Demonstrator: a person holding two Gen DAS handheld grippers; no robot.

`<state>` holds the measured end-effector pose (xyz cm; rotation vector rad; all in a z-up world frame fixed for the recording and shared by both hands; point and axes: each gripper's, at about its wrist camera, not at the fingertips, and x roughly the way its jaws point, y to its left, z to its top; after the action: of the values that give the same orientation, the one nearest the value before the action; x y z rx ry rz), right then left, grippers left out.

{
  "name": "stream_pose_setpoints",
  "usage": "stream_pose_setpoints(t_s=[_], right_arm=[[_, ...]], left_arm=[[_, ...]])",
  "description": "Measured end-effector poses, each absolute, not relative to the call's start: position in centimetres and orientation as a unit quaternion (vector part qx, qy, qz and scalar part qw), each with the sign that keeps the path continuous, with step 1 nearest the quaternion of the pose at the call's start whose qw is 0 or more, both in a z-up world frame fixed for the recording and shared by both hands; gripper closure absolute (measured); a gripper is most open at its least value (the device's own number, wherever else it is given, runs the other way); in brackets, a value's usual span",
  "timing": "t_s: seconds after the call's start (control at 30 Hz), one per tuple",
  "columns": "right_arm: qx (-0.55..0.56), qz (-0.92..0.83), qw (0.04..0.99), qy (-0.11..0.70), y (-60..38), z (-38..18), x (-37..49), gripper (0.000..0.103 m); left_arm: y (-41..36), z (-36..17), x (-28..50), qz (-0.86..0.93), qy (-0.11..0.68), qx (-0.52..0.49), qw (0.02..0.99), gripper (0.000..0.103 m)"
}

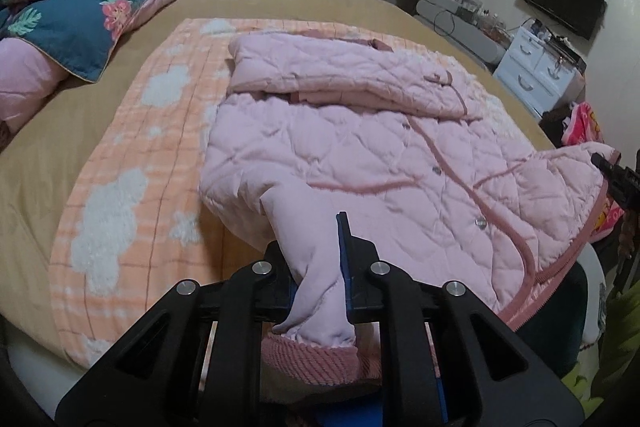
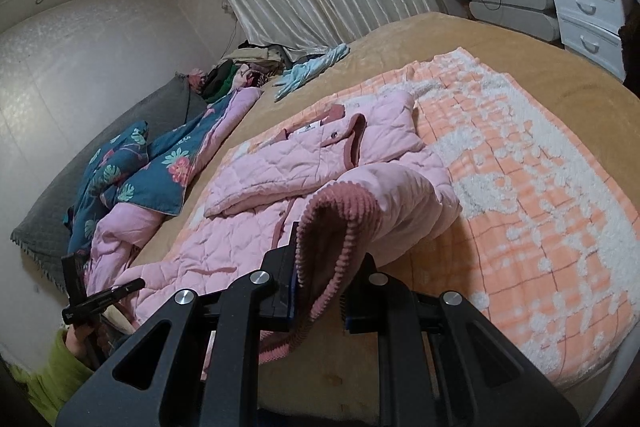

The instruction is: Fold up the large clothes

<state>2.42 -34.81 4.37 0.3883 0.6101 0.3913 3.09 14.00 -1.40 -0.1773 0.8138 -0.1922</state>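
The pink jacket (image 1: 360, 147) lies on an orange blanket (image 1: 132, 167) on the bed (image 1: 48, 139). Left claw (image 1: 320, 267) pinches its hem; right claw (image 2: 320, 275) pinches a ribbed cuff (image 2: 332, 223). A floral quilt (image 1: 80, 11) lies nearby.

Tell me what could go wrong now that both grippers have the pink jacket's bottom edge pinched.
1. The left gripper pinches only a thin bunch of the pink quilted jacket; it could slip out as it is lifted.
2. The right gripper holds the ribbed hem near its edge, so the hem may slip free.
3. The sleeve folded across the chest could slide off during the fold.
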Motion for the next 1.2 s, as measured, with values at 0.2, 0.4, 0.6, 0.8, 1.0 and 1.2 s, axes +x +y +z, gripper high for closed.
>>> stream_pose_setpoints(t_s=[0.2, 0.4, 0.6, 0.8, 1.0, 1.2], right_arm=[[0.182, 0.187, 0.923, 0.284, -34.5, 5.9, 3.2, 0.089], [0.175, 0.185, 0.928, 0.272, -34.1, 7.4, 3.8, 0.089], [0.18, 0.18, 0.931, 0.261, -34.4, 8.6, 4.5, 0.089], [0.184, 0.174, 0.933, 0.256, -34.8, 9.5, 5.0, 0.089], [0.184, 0.169, 0.937, 0.245, -34.8, 10.6, 5.4, 0.09], [0.19, 0.171, 0.937, 0.24, -34.8, 11.0, 6.4, 0.09]], left_arm=[[14.3, 0.2, 4.3, -0.091, 0.376, -0.096, 0.917, 0.095], [14.2, 2.0, 5.5, -0.092, 0.354, -0.098, 0.926, 0.095], [14.4, 3.5, 6.5, -0.085, 0.338, -0.097, 0.932, 0.095], [14.9, 5.1, 7.2, -0.082, 0.325, -0.099, 0.937, 0.095], [15.1, 6.2, 8.1, -0.074, 0.317, -0.093, 0.941, 0.095], [15.3, 6.7, 9.5, -0.065, 0.312, -0.092, 0.943, 0.095]])
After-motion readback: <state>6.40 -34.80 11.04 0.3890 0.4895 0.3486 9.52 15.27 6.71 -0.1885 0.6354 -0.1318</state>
